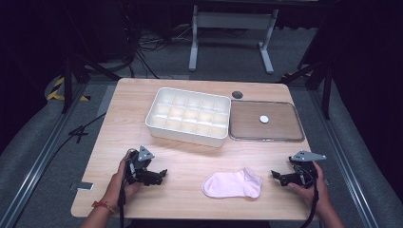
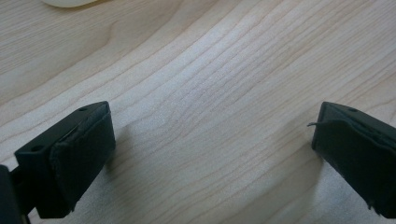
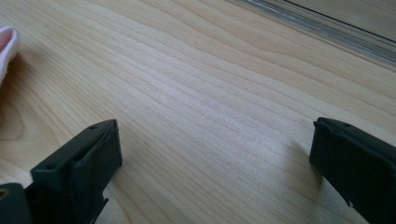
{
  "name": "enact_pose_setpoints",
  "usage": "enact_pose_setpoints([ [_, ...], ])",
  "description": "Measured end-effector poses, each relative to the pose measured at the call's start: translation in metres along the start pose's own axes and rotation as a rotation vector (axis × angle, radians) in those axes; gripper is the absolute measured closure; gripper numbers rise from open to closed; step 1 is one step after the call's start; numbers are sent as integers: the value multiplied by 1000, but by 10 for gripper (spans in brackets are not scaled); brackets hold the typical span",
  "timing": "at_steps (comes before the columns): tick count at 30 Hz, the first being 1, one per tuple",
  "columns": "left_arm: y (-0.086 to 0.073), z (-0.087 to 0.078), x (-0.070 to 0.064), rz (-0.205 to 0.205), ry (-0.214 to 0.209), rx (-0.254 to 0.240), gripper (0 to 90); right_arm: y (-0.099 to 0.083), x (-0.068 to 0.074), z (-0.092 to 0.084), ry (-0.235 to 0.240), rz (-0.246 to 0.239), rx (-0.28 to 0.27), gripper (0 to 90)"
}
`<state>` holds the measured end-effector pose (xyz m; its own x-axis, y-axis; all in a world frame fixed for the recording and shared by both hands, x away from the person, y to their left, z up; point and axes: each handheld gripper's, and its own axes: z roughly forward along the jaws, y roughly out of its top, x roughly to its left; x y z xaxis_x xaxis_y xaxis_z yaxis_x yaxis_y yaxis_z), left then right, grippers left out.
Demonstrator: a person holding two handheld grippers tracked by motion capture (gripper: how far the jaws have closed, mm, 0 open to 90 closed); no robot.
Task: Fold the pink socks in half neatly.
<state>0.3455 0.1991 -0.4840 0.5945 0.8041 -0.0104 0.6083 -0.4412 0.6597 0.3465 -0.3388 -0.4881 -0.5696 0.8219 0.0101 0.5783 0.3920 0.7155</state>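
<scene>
A pale pink sock (image 1: pixel 232 184) lies flat on the wooden table (image 1: pixel 190 156) near its front edge, and its edge (image 3: pixel 6 46) shows at the far left of the right gripper view. My left gripper (image 1: pixel 163 174) rests low on the table to the sock's left, open, with bare wood between its jaws (image 2: pixel 212 154). My right gripper (image 1: pixel 275 175) sits to the sock's right, open too, its jaws wide apart over bare wood (image 3: pixel 215 158). Neither gripper touches the sock.
A white tray (image 1: pixel 153 114) split into several small compartments stands at the table's middle back. To its right lies a clear flat lid (image 1: pixel 266 121) with a white round knob (image 1: pixel 263 119). A dark round cap (image 1: pixel 237 94) sits behind it.
</scene>
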Motion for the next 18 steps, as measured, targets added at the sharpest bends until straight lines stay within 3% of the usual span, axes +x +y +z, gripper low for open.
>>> enact_pose_setpoints([
  [10, -3, -3, 5, 66, -42, 2, 0, 0, 0, -1, 5, -3, -2, 37],
  [12, -3, -3, 4, 56, -44, 2, 0, -1, 0, -1, 4, -3, -3, 53],
  [18, -1, -1, 8, 93, -85, 5, 0, -1, -1, -3, 23, -16, -34, 194],
])
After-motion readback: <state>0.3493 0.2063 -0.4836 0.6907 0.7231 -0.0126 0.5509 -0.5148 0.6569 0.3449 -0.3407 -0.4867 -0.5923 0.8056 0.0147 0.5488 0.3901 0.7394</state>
